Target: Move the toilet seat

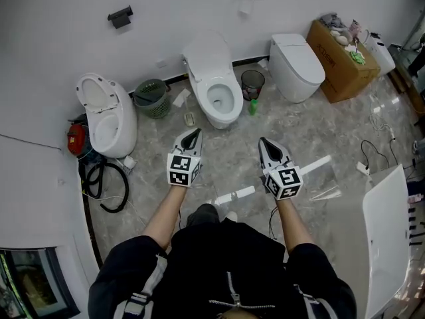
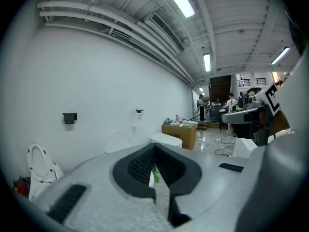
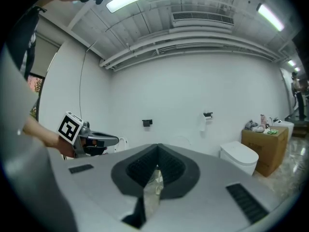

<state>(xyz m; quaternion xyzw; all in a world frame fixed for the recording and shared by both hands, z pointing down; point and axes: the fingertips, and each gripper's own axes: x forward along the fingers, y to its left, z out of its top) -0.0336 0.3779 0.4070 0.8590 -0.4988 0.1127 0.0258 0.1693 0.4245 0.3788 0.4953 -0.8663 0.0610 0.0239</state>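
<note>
The middle toilet (image 1: 216, 96) stands against the far wall with its lid (image 1: 206, 50) raised and the seat ring down round the bowl. My left gripper (image 1: 192, 133) and right gripper (image 1: 264, 141) are held side by side above the floor, short of that toilet and pointing toward it. Both are shut with nothing between the jaws. In the left gripper view the left gripper (image 2: 154, 147) has its jaws closed together, with the raised lid (image 2: 118, 141) beyond. The right gripper (image 3: 157, 150) looks the same in its own view, which also shows the left gripper (image 3: 91, 141).
A second toilet (image 1: 106, 115) with its lid up stands at the left, and a closed one (image 1: 295, 65) at the right. A green basket (image 1: 152, 98), a black bin (image 1: 252, 82), a green bottle (image 1: 253, 106), a cardboard box (image 1: 342, 62), a hose (image 1: 106, 185) and cables (image 1: 372, 155) are on the floor.
</note>
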